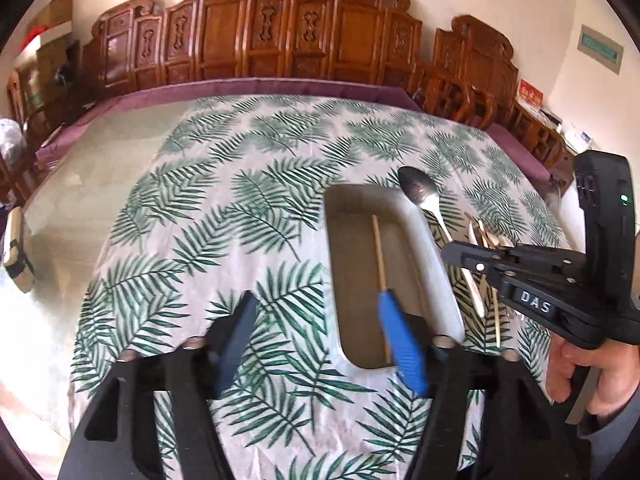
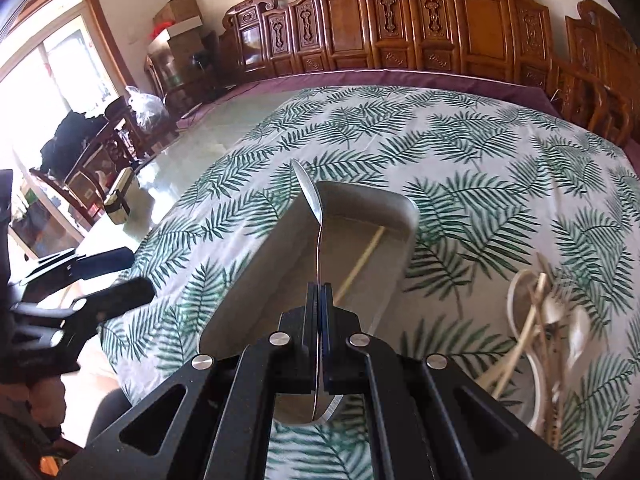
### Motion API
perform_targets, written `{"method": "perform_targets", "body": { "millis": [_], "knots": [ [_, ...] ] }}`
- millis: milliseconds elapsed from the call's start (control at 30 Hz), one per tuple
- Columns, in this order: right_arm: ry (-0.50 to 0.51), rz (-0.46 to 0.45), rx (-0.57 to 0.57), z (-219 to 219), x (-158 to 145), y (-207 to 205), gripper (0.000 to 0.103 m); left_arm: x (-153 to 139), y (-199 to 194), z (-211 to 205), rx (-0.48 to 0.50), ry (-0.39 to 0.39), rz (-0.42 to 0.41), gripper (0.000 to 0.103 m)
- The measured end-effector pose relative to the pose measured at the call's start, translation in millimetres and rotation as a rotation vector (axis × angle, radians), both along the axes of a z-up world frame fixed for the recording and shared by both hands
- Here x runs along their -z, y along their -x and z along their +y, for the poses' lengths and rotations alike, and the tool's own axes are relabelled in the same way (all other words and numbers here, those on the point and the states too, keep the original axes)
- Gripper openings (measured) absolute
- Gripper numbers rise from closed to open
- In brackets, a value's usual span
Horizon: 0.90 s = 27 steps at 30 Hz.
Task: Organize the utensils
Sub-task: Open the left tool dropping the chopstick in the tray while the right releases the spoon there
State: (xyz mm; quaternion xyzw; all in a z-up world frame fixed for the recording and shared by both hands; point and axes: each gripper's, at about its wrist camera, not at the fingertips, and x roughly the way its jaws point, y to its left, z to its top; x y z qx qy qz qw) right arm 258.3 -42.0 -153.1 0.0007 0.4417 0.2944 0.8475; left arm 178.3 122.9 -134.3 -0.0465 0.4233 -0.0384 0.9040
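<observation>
A grey oblong tray [image 1: 426, 240] [image 2: 256, 264] lies on the palm-leaf tablecloth with one wooden chopstick [image 1: 379, 252] [image 2: 362, 260] in it. My right gripper [image 2: 319, 292] [image 1: 464, 254] is shut on the handle of a metal spoon [image 2: 310, 196] [image 1: 420, 192] and holds it in the air over the tray, bowl pointing away. My left gripper [image 1: 320, 304] is open and empty, low over the cloth at the tray's near left; it also shows in the right wrist view [image 2: 120, 276]. A pile of loose wooden and pale utensils [image 2: 548, 320] [image 1: 490, 240] lies right of the tray.
Carved wooden chairs [image 1: 280, 40] line the far side of the table. A purple cloth edge [image 1: 280, 88] runs along the back. A glass tabletop [image 2: 200, 140] extends left of the patterned cloth, with a small box [image 2: 118, 200] on it.
</observation>
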Motion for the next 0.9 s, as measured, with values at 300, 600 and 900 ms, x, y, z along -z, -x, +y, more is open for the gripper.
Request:
{"method": "perform_targets", "body": {
  "millis": [300,600,900],
  "knots": [
    [0.041,0.05,0.018,31.0,24.6,-15.8,0.002,-2.7,4.9,14.2,-0.033,-0.033,-0.04,0.085],
    [0.159,0.052,0.001,47.5,58.8,-8.7,0.004,3.3,4.2,20.7,-0.05,-0.029,-0.027,0.085],
    [0.159,-0.022,-0.034,44.0,36.8,2.6,0.005,-0.5,7.8,13.3,-0.04,-0.047,-0.044,0.085]
  ]
}}
